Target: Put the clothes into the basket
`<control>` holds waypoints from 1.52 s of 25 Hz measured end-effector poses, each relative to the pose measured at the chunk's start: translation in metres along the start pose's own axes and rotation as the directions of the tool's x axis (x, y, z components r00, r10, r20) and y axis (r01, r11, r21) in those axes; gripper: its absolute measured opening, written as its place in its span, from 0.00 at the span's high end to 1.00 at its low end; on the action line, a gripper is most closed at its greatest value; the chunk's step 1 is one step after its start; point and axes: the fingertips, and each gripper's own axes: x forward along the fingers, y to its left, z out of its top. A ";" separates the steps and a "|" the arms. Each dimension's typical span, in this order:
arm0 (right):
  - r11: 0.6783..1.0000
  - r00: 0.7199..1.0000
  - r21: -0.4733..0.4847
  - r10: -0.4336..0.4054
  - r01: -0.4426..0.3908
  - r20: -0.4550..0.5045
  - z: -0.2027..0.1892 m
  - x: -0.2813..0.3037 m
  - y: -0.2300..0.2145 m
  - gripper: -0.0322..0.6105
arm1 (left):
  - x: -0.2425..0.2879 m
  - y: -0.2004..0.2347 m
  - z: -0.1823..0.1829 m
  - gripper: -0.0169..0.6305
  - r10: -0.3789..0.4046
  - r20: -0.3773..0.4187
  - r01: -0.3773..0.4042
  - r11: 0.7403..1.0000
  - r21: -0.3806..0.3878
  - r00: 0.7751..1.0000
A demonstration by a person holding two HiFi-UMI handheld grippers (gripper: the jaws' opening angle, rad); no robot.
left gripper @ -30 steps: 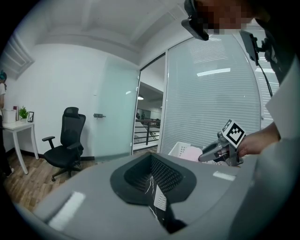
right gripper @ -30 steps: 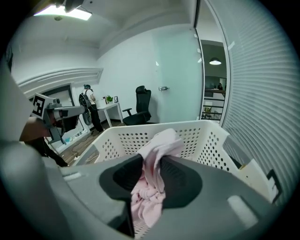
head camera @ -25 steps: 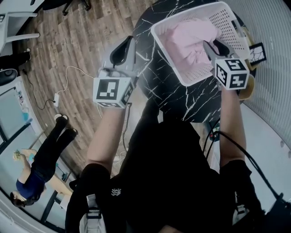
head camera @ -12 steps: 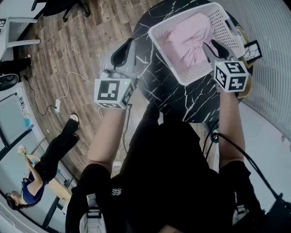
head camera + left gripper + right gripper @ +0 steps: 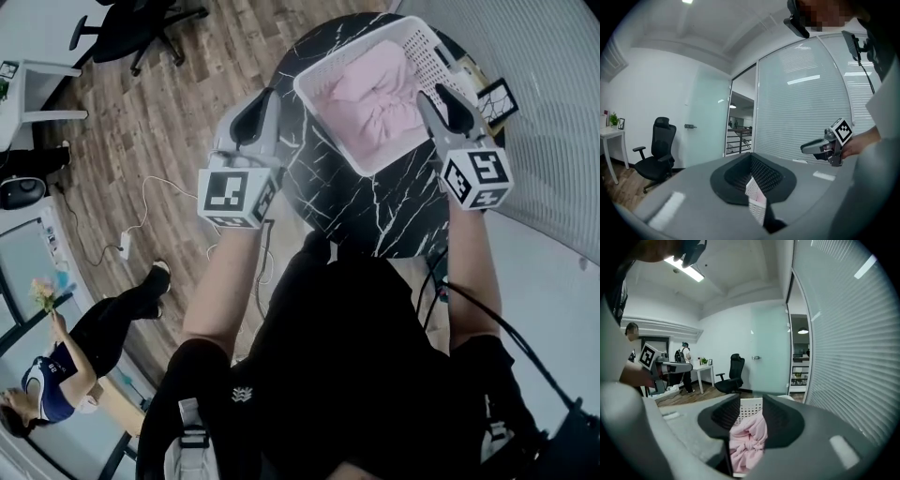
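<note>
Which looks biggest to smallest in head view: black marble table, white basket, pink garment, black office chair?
1. Round black marble-pattern table
2. White perforated plastic basket
3. Crumpled pink cloth garment
Unranked: black office chair. It looks roughly garment-sized, but sits farther off and cropped.

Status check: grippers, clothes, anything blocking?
Left gripper jaws apart, empty, beside basket. Right gripper jaws apart, empty, over basket's right rim. Pink clothes in basket on table. Nothing in the way.
</note>
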 end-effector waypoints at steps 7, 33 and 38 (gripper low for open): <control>0.996 0.979 0.036 -0.083 0.078 0.185 0.041 -0.055 -0.005 0.76 | -0.006 -0.019 0.034 0.96 -0.034 0.047 0.032 0.999 0.030 0.998; 0.983 0.940 0.073 -0.181 0.167 0.290 0.049 -0.144 -0.007 0.95 | -0.043 -0.062 0.051 0.96 -0.097 0.047 0.092 0.991 0.100 0.994; 0.986 0.945 0.069 -0.166 0.153 0.283 0.049 -0.144 -0.005 0.95 | -0.045 -0.063 0.054 0.96 -0.088 0.049 0.083 0.991 0.104 0.995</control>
